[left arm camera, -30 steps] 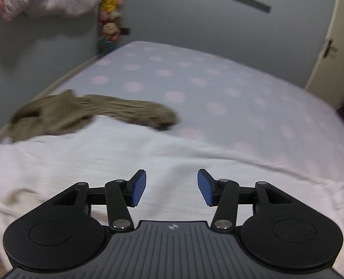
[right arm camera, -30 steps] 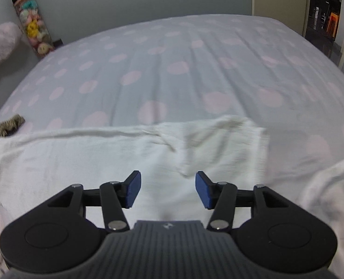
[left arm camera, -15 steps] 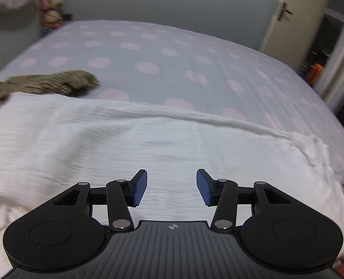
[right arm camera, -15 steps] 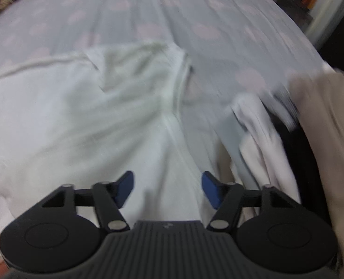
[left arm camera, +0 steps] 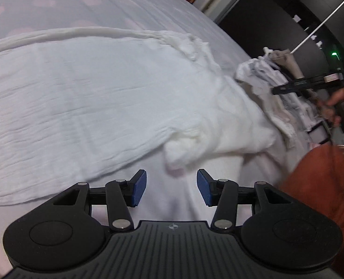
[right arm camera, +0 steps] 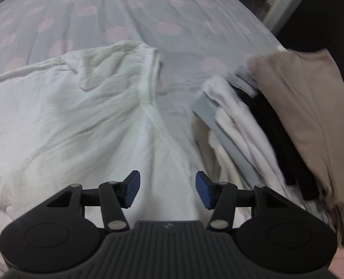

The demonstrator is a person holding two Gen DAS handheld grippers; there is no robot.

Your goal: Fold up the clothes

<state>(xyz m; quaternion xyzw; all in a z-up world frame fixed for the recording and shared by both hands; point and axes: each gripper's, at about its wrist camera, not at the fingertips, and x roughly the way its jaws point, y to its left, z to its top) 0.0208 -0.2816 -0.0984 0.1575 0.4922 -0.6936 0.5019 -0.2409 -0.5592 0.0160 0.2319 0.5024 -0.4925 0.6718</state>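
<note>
Left wrist: left claw (left arm camera: 171, 187) wide, jaws just opened further, nothing between. Shirt (left arm camera: 102, 93) ahead and left, crumpled hem edge just ahead. Bare bed (left arm camera: 79, 2) far ahead.
Right wrist: right claw (right arm camera: 167, 190) wide, jaws just closing, over shirt, gripping nothing. Stack (right arm camera: 276, 121) right; sheet gap between.

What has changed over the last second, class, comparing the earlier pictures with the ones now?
Both cameras have swung rightward and tipped down, from the far wall to the bed's right edge. The left gripper has just been opening and the right gripper closing; nothing is between either's jaws. The pile of folded clothes has come into view. The white garment still lies spread on the dotted bedsheet, ungripped.
</note>
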